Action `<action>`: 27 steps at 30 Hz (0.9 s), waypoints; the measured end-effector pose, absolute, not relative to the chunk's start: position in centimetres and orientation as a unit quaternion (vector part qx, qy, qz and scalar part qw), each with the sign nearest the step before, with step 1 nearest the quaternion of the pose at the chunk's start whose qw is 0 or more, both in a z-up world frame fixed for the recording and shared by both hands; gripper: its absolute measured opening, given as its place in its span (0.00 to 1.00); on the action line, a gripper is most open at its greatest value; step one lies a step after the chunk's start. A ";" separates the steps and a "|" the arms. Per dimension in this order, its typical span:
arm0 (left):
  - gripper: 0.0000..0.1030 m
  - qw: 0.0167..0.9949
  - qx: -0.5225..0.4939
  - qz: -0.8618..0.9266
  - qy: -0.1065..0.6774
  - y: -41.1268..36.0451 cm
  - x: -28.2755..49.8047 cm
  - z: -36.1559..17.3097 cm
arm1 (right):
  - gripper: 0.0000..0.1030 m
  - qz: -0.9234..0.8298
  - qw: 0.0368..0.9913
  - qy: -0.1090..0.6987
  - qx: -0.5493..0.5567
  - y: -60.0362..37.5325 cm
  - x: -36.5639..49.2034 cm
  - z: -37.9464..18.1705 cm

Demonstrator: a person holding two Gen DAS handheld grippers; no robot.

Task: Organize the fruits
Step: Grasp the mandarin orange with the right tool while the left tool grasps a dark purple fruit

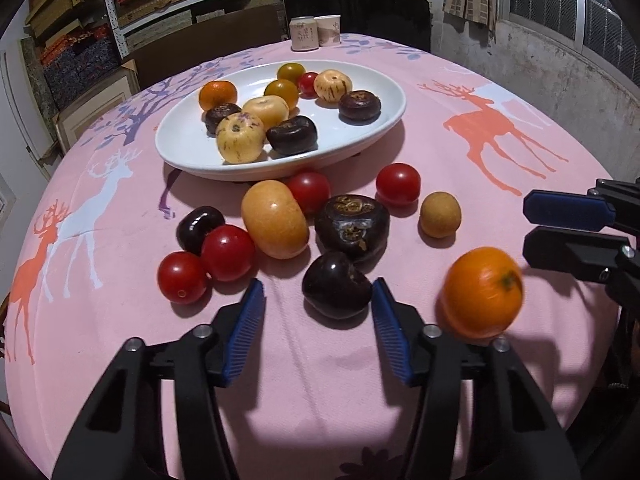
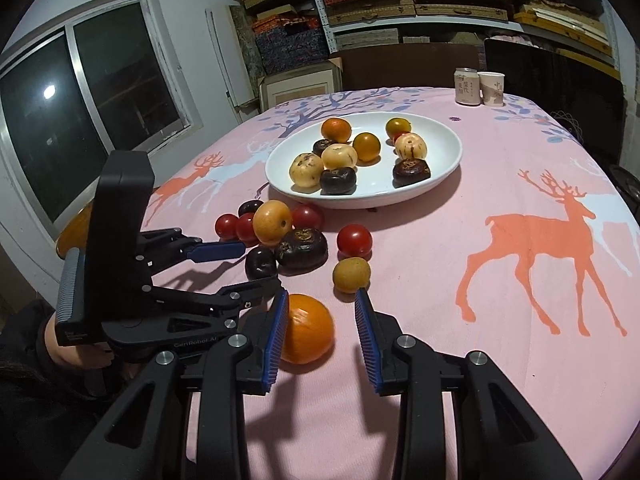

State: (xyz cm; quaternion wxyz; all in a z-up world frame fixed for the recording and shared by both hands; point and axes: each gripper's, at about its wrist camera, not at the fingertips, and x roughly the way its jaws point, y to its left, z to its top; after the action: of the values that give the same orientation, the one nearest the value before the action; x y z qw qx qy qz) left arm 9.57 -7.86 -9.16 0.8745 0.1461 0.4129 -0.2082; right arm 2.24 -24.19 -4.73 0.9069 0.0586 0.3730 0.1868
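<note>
A white plate (image 1: 360, 148) (image 2: 440, 184) holds several yellow, orange and dark fruits. In front of it, loose fruits lie on the pink cloth: red tomatoes (image 1: 398, 183), a yellow fruit (image 1: 274, 219) and a large dark fruit (image 1: 352, 226). My left gripper (image 1: 319, 286) (image 2: 262, 264) is open around a small dark fruit (image 1: 336, 286) (image 2: 261, 263). Its right pad is close to the fruit and its left pad stands clear. An orange (image 1: 482, 292) (image 2: 308, 328) rests against the left finger of my right gripper (image 2: 322, 308) (image 1: 528, 228), which is narrowly open and holds nothing.
A can (image 1: 304, 34) and a paper cup (image 1: 329, 30) stand at the table's far edge, before a dark chair. A small brownish fruit (image 2: 351, 275) lies just beyond the right gripper. A hand (image 2: 60, 340) holds the left gripper. Shelves of boxes fill the back wall.
</note>
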 end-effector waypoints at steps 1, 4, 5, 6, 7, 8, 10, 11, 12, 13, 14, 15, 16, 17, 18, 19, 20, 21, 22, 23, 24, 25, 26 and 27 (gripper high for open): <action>0.43 0.874 0.146 -0.212 0.412 -7.9 9.6 -9.1 | 0.34 0.185 0.907 0.374 0.063 -24.4 2.3 -4.7; 0.31 0.877 0.154 -0.215 0.400 -8.2 8.9 -9.1 | 0.34 0.185 0.906 0.376 0.069 -24.5 2.2 -4.8; 0.31 0.881 0.152 -0.213 0.395 -8.1 8.8 -9.0 | 0.34 0.186 0.905 0.376 0.067 -24.4 2.1 -4.9; 0.30 0.883 0.145 -0.216 0.390 -7.9 8.7 -8.8 | 0.34 0.189 0.905 0.377 0.062 -24.2 2.1 -4.9; 0.30 0.886 0.135 -0.217 0.386 -7.5 8.6 -8.6 | 0.34 0.192 0.904 0.378 0.058 -23.9 1.9 -5.1; 0.30 0.890 0.122 -0.215 0.384 -7.1 8.7 -8.5 | 0.34 0.194 0.903 0.379 0.053 -23.7 1.9 -5.2; 0.30 0.894 0.098 -0.213 0.382 -6.3 8.8 -8.2 | 0.34 0.204 0.900 0.384 0.044 -23.1 1.8 -5.5; 0.30 0.896 0.087 -0.213 0.380 -5.8 8.8 -8.0 | 0.35 0.207 0.899 0.384 0.040 -22.9 1.8 -5.6; 0.30 0.898 0.081 -0.212 0.377 -5.5 8.7 -7.9 | 0.36 0.210 0.899 0.384 0.034 -22.6 1.7 -5.7; 0.30 0.899 0.078 -0.210 0.375 -5.3 8.7 -7.8 | 0.39 0.209 0.899 0.383 0.025 -22.2 1.5 -5.7; 0.30 0.901 0.076 -0.208 0.373 -5.2 8.6 -7.7 | 0.44 0.208 0.901 0.381 0.017 -21.9 1.4 -5.7; 0.30 0.902 0.076 -0.207 0.372 -5.1 8.5 -7.7 | 0.47 0.205 0.903 0.378 0.011 -21.7 1.4 -5.7; 0.30 0.902 0.077 -0.206 0.371 -5.0 8.3 -7.7 | 0.52 0.201 0.906 0.373 0.002 -21.4 1.3 -5.7; 0.30 0.903 0.076 -0.205 0.371 -4.9 8.2 -7.7 | 0.57 0.197 0.908 0.370 -0.007 -21.1 1.3 -5.7; 0.30 0.903 0.075 -0.205 0.371 -4.8 8.2 -7.8 | 0.58 0.193 0.910 0.367 -0.013 -21.0 1.3 -5.7; 0.30 0.902 0.074 -0.205 0.372 -4.8 8.2 -7.8 | 0.58 0.191 0.910 0.368 -0.019 -20.7 1.4 -5.8; 0.30 0.902 0.073 -0.205 0.374 -4.6 8.1 -7.9 | 0.58 0.190 0.909 0.369 -0.023 -20.6 1.5 -5.9; 0.30 0.902 0.071 -0.204 0.375 -4.5 8.1 -7.9 | 0.58 0.189 0.908 0.372 -0.027 -20.3 1.7 -6.1; 0.30 0.902 0.070 -0.203 0.375 -4.4 8.1 -7.9 | 0.58 0.188 0.908 0.374 -0.032 -20.1 1.8 -6.2; 0.30 0.902 0.068 -0.203 0.375 -4.3 8.1 -7.9 | 0.58 0.185 0.907 0.375 -0.040 -19.7 2.0 -6.4; 0.30 0.902 0.066 -0.202 0.376 -4.2 8.1 -7.9 | 0.58 0.181 0.907 0.376 -0.048 -19.5 2.1 -6.6; 0.30 0.902 0.065 -0.202 0.377 -4.1 8.1 -8.0 | 0.55 0.177 0.906 0.379 -0.057 -19.2 2.2 -6.8; 0.30 0.901 0.066 -0.202 0.378 -4.1 8.1 -8.0 | 0.45 0.173 0.906 0.381 -0.063 -18.9 2.3 -7.0; 0.30 0.901 0.066 -0.202 0.379 -4.1 8.2 -8.0 | 0.45 0.166 0.907 0.381 -0.069 -18.8 2.3 -7.2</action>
State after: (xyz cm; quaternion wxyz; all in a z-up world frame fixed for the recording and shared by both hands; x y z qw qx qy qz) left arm 8.15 -4.10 -8.02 0.9008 0.0661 0.3786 -0.2022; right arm 2.35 -18.76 -7.16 0.9069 -0.0691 0.3809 0.1664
